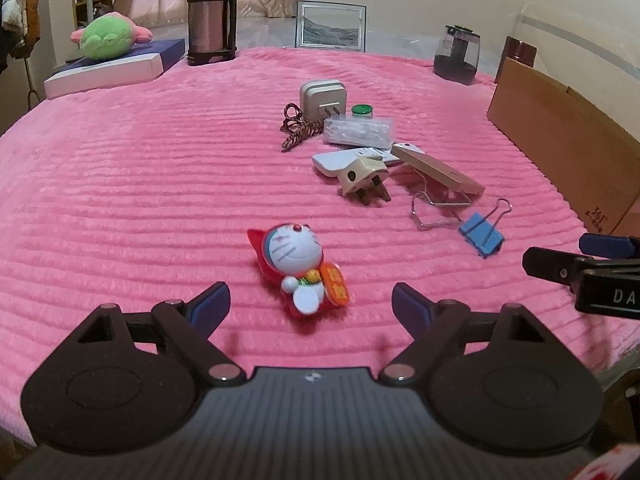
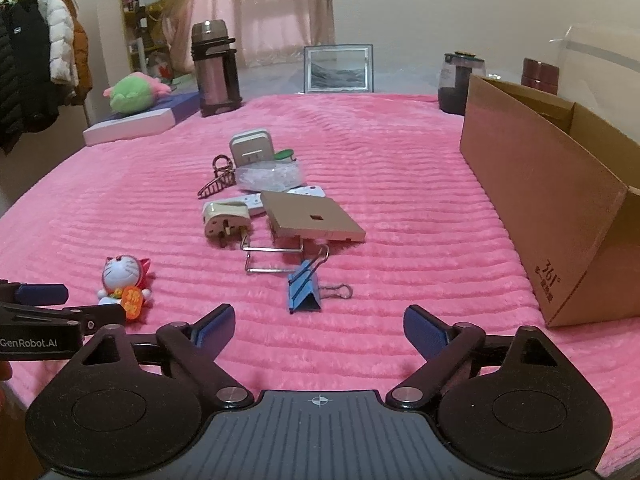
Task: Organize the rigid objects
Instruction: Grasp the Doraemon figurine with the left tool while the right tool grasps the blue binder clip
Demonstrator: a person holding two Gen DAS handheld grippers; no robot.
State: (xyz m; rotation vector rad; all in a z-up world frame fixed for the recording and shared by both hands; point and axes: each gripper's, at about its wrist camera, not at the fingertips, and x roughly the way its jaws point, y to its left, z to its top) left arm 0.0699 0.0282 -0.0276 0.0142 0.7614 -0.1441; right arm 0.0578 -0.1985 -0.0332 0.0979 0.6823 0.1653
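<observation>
Far edge of the pink ribbed blanket [image 2: 400,168]: a steel thermos flask [image 2: 214,72] with black handle stands upright, upper left of centre. Left of it, a green-and-pink plush toy [image 2: 134,94] lies on a flat white-and-blue box [image 2: 140,122]. A framed grey picture [image 2: 339,69] stands upright at top centre. Upper right, a dark glass jar [image 2: 458,80] and a brown canister [image 2: 540,74]. Upper left corner, from my right-hand view: coats [image 2: 40,64] on a rail, a bookshelf [image 2: 140,16], pale curtains [image 2: 276,8].
</observation>
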